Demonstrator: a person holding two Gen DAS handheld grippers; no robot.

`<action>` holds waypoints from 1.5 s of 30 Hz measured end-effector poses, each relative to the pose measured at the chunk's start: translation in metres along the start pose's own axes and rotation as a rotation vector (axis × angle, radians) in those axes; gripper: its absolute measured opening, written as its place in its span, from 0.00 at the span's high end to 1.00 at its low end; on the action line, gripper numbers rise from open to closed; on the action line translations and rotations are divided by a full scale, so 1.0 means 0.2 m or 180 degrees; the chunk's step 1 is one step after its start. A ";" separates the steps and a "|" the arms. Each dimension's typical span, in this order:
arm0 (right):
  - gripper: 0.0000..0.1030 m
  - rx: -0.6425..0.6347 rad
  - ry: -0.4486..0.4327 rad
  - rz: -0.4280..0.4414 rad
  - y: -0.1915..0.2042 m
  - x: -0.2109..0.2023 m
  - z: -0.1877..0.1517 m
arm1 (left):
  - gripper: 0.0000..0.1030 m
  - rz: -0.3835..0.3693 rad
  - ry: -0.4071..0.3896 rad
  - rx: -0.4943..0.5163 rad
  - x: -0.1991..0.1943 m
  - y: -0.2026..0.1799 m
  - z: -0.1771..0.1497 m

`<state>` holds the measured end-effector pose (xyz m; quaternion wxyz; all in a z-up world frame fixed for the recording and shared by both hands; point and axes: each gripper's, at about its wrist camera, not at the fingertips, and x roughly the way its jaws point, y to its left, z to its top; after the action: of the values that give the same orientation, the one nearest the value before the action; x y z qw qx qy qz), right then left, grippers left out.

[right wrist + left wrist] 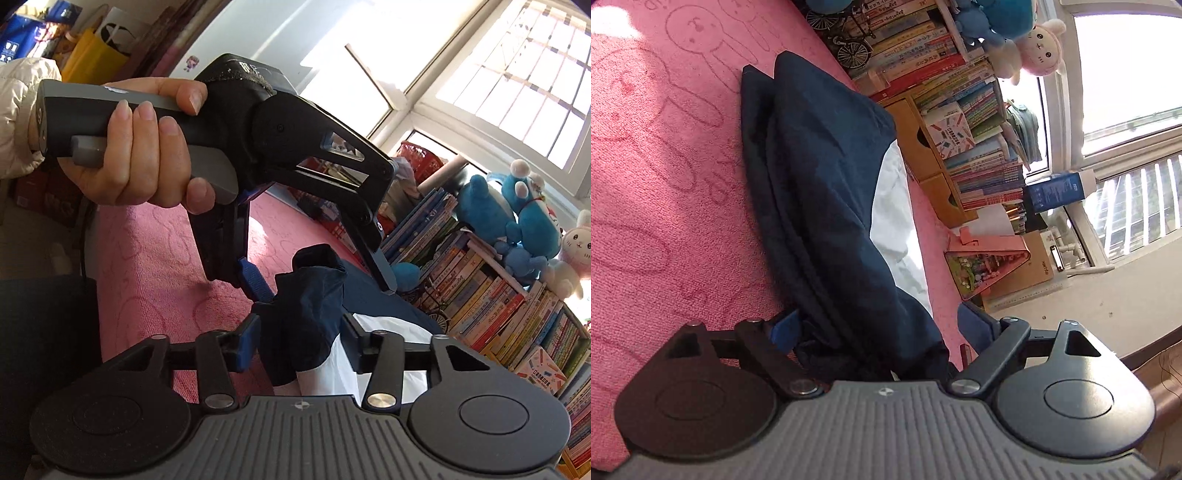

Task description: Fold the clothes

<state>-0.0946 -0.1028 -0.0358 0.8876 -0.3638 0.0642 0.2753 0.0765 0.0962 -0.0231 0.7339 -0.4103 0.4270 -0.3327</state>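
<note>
A navy garment lies in a long folded strip on a pink rabbit-print cover, with white cloth showing under its right edge. My left gripper is open and its blue pads straddle the near end of the strip. In the right wrist view a hand holds the left gripper over a raised bunch of the navy garment. My right gripper is shut on that bunch, and part of the cloth hangs below the fingers.
Stacked books and yellow boxes line the far edge of the pink cover. Blue and pink plush toys sit on the books. A bright window stands beyond. A pink triangular stand is close to the garment's side.
</note>
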 end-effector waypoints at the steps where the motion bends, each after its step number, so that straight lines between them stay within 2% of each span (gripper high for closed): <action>1: 0.27 -0.0065 0.0011 -0.0030 0.03 0.00 0.00 | 0.32 0.0001 -0.0009 0.0002 -0.01 0.00 0.00; 5: 0.29 -0.0365 0.0015 -0.0176 0.14 0.09 0.01 | 0.40 -0.0014 -0.0027 0.0004 -0.03 0.00 0.01; 7: 0.56 -0.0348 0.0002 -0.0205 0.15 0.14 0.03 | 0.41 0.0033 -0.0044 0.0045 -0.05 -0.01 0.01; 8: 0.77 -0.0359 0.0029 -0.0236 0.15 0.16 0.04 | 0.41 0.0081 -0.0062 0.0070 -0.06 -0.01 0.01; 12: 0.86 -0.0150 0.0028 -0.0224 0.08 0.15 0.05 | 0.40 0.0093 -0.0093 -0.0060 -0.07 0.03 0.07; 16: 0.89 0.0009 0.0029 -0.0289 0.02 0.13 0.06 | 0.39 0.0217 -0.0164 -0.0073 -0.02 0.05 0.15; 19: 0.89 0.0176 0.0102 -0.0239 -0.02 0.13 0.08 | 0.69 0.0324 -0.0146 0.0051 0.04 0.01 0.19; 20: 0.90 0.0205 0.0122 -0.0231 -0.02 0.13 0.09 | 0.73 0.0361 -0.0138 0.0094 0.06 0.00 0.20; 27: 0.90 0.0170 0.0127 -0.0264 -0.01 0.15 0.08 | 0.74 0.0453 -0.0136 0.0072 0.11 -0.01 0.28; 31: 0.90 0.0162 0.0129 -0.0225 0.04 0.11 0.07 | 0.74 0.0582 -0.0322 0.0117 0.07 -0.01 0.29; 35: 0.91 0.0233 0.0190 -0.0109 0.07 0.10 0.05 | 0.79 0.0895 -0.0461 0.0206 0.10 0.00 0.36; 39: 0.91 0.0249 0.0227 0.0012 0.12 0.09 0.04 | 0.81 0.1404 -0.0751 0.0501 0.16 0.00 0.48; 41: 0.91 0.0257 0.0236 0.0034 0.14 0.09 0.04 | 0.83 0.1657 -0.0919 0.0549 0.17 0.01 0.56; 44: 0.90 0.0313 0.0248 0.0070 0.14 0.09 0.04 | 0.87 0.1769 -0.0973 0.0637 0.12 0.00 0.57; 45: 0.88 0.0432 0.0237 0.0158 0.11 0.09 0.03 | 0.88 0.1795 -0.0983 0.0668 0.10 0.00 0.57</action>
<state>-0.0919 -0.0775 -0.0499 0.9001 -0.3110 0.1246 0.2785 0.1863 0.1152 0.0044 0.8913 -0.2437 0.3709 -0.0927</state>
